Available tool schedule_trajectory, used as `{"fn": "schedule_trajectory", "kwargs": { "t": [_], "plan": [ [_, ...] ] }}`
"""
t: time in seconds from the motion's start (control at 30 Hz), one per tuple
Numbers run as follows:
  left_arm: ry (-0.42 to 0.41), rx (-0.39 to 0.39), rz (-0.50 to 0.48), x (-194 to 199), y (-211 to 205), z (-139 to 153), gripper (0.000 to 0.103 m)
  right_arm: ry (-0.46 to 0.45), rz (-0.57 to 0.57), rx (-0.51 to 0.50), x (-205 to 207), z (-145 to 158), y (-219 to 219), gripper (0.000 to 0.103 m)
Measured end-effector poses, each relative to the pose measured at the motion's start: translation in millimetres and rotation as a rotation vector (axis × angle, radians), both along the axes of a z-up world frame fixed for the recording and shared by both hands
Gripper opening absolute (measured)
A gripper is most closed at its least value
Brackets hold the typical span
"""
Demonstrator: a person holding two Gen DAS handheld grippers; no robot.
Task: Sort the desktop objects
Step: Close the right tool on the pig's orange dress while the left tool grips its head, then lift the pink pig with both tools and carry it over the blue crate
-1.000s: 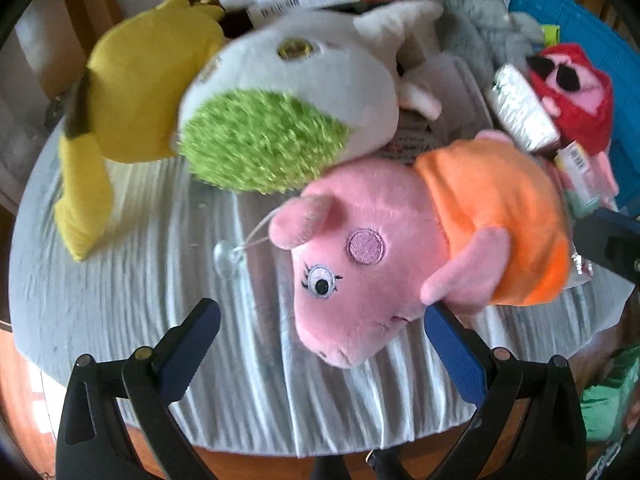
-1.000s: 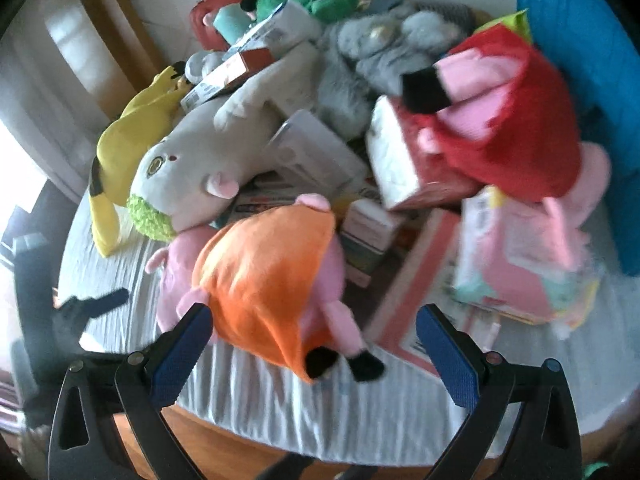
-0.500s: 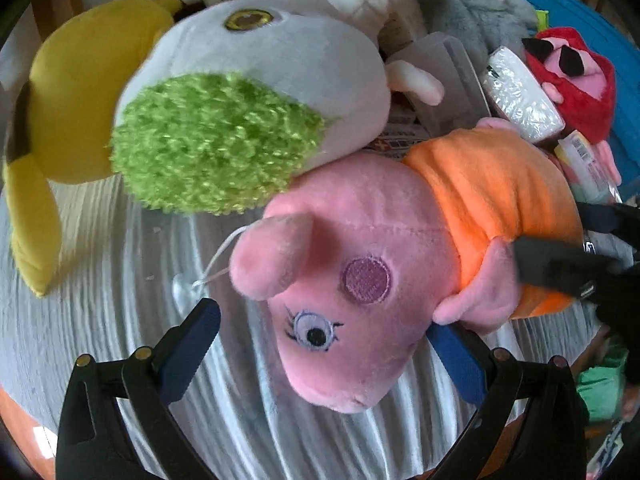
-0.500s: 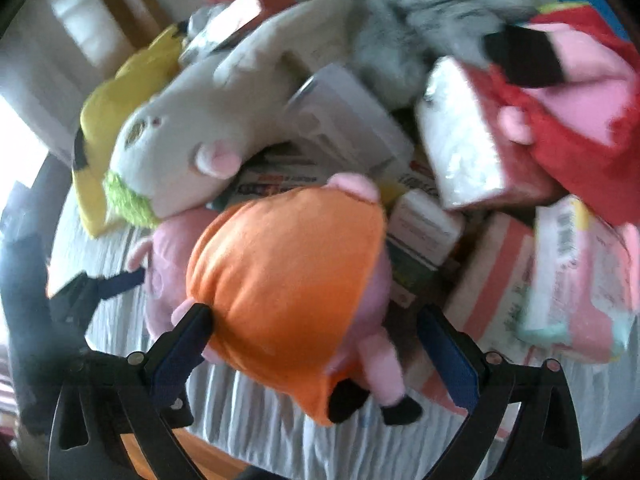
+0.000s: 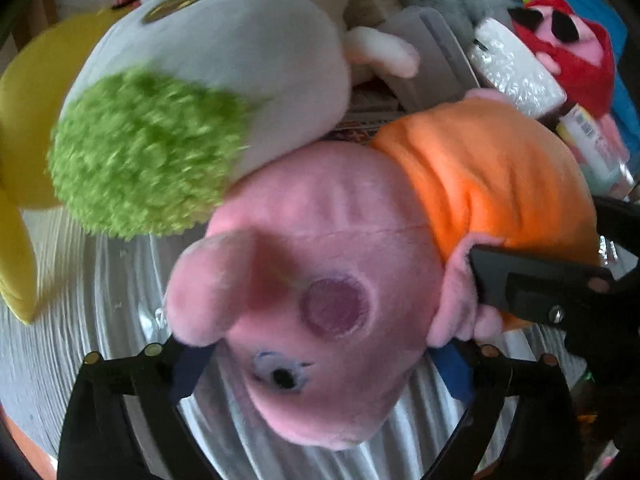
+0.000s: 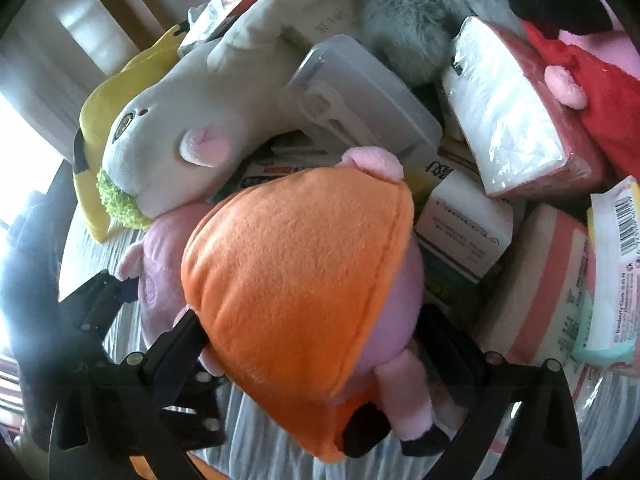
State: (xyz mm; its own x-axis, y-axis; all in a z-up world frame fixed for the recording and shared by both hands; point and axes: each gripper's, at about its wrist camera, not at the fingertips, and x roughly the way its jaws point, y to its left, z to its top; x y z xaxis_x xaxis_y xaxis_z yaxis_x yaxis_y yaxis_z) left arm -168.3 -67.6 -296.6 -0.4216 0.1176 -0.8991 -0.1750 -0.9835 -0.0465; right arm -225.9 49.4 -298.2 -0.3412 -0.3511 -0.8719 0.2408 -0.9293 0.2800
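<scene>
Bright window glare point(image 6: 16, 152) on the left, wooden frame point(image 6: 120, 12) behind, pale ribbed tablecloth point(image 5: 72, 344) over an orange-brown table point(image 5: 24, 444).

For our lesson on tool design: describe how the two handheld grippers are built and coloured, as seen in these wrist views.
Both look alike. The left gripper has two black angular fingers shaped like open triangular frames, with small brass-coloured round fasteners at the joints and dark blue pads on the inner faces. The right gripper has the same black frame fingers with silvery screw heads; its pads look dark, and their colour is hard to tell here. No cables, markings or sleeves show.

Only blurred print on white carton point(image 6: 464, 232), barcode on packet point(image 6: 622, 220); nothing legible.
</scene>
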Motion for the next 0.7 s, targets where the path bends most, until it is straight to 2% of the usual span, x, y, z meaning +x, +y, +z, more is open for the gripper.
{"fn": "schedule_trajectory", "kwargs": {
  "t": [0.03,0.1,0.17,0.3,0.33,0.43,0.5,0.57,0.6,0.7],
  "plan": [
    [0.005,0.001,-0.004,2,2,4,0.075,0.014,-0.003,0.011,3,2,-1,0.103],
    [0.016,0.003,0.010,7,0,12,0.070,0.056,0.010,0.009,14,13,-1,0.091],
    [0.022,0.023,0.024,14,-4,23,0.069,0.076,0.017,0.007,23,22,0,0.091],
    [0.080,0.002,0.015,28,-3,58,0.068,0.094,0.021,-0.036,31,43,9,0.090],
    [0.103,-0.009,0.016,31,-2,67,0.068,0.111,0.027,-0.048,44,48,9,0.090],
    [0.203,-0.065,0.013,38,0,107,0.068,0.173,0.045,-0.099,52,79,23,0.089],
    [0.253,-0.060,0.009,49,12,127,0.068,0.216,0.043,-0.113,48,105,21,0.089],
    [0.300,-0.059,0.006,63,3,151,0.068,0.270,0.037,-0.134,49,136,34,0.089],
    [0.329,-0.057,-0.001,78,6,173,0.068,0.288,0.032,-0.138,44,146,18,0.089],
    [0.392,-0.056,-0.030,86,25,208,0.068,0.353,0.004,-0.145,39,190,32,0.089]
  ]
}}
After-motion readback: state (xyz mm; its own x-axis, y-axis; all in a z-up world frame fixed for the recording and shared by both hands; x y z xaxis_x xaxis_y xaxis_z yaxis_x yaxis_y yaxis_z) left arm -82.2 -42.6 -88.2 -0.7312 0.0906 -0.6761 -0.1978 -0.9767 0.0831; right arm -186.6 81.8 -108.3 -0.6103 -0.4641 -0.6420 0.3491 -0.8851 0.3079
